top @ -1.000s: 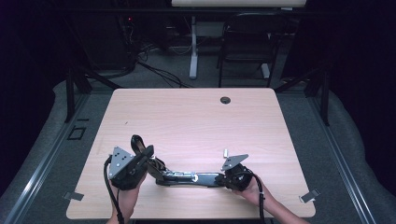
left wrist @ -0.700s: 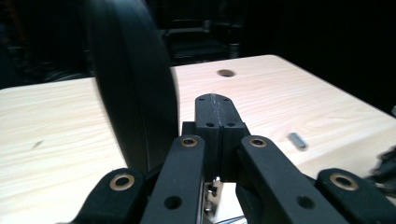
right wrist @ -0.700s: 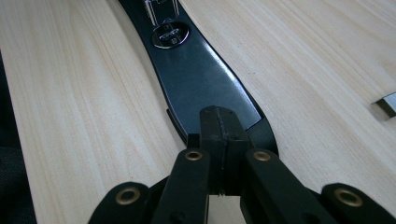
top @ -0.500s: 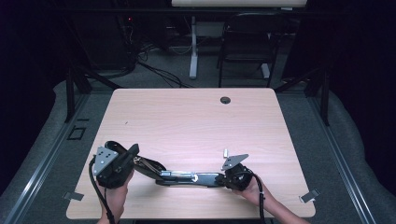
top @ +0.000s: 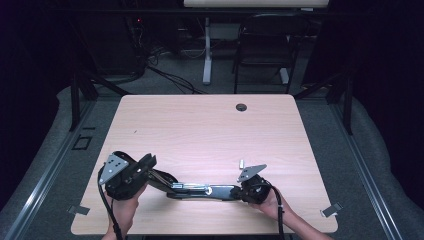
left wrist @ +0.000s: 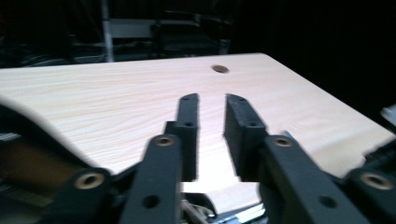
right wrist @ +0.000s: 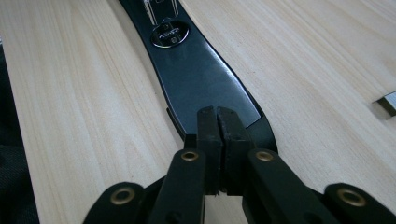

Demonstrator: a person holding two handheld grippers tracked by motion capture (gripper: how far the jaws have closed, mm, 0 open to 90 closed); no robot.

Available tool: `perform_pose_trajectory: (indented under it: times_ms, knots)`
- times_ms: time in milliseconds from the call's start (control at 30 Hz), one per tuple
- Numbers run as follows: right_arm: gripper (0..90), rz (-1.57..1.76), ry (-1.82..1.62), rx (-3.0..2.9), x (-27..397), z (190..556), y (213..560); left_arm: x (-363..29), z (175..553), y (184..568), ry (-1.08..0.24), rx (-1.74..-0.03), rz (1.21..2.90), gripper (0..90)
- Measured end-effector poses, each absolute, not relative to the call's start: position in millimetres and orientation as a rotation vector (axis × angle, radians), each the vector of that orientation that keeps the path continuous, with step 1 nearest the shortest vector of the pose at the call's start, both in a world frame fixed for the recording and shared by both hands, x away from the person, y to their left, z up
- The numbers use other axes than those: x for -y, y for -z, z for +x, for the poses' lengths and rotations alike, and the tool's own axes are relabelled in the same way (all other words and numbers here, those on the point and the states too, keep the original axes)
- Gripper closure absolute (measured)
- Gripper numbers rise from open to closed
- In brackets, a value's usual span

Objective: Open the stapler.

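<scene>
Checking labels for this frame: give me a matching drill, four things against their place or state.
1 left gripper
2 right gripper
3 round dark table hole
4 long black strap with metal buckle

A lying flat between the grippers
B jaws shut
C far side of the light wooden table
D jaws apart, nothing between

Pairs: 1-D, 2-B, 3-C, 4-A. Left jaws have just been opening.

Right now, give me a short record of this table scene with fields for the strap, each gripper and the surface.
item: long black leather watch strap with metal clasp, lying flat near the table's front edge
right gripper: jaws closed on the strap's end
left gripper: jaws just been opening, narrow gap, nothing between them; lifted off the strap's other end
surface: light wooden table with a round cable hole
</scene>
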State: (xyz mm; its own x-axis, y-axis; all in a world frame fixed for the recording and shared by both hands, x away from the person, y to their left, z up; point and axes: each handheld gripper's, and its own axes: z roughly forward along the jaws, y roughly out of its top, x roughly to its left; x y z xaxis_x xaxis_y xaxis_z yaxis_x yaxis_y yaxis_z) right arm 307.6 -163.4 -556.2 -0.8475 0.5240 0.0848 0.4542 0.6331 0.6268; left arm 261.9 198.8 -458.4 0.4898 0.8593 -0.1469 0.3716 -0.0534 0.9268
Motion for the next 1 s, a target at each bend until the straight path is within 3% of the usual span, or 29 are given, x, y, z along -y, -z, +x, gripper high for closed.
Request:
perform_pose_trajectory:
  times_ms: [200, 533, 867, 1000]
  knots:
    - [77.5, 0.806, -0.968, -2.744, 158.0, 304.7, 554.0, -188.2, 268.6, 464.3, -0.42, -1.024, 1.798, 45.8]
    - [61.6, 0.789, -0.921, -2.727, 167.6, 312.8, 543.2, -171.5, 271.5, 466.3, -0.347, -0.856, 1.978, 20.5]
    - [28.3, 0.845, -0.828, -2.698, 172.2, 317.3, 539.0, -163.2, 271.4, 468.8, -0.294, -0.822, 2.087, 12.1]
    - [21.5, 0.841, -0.792, -2.698, 171.1, 318.7, 540.5, -161.4, 270.3, 468.8, -0.298, -0.808, 2.111, 6.6]
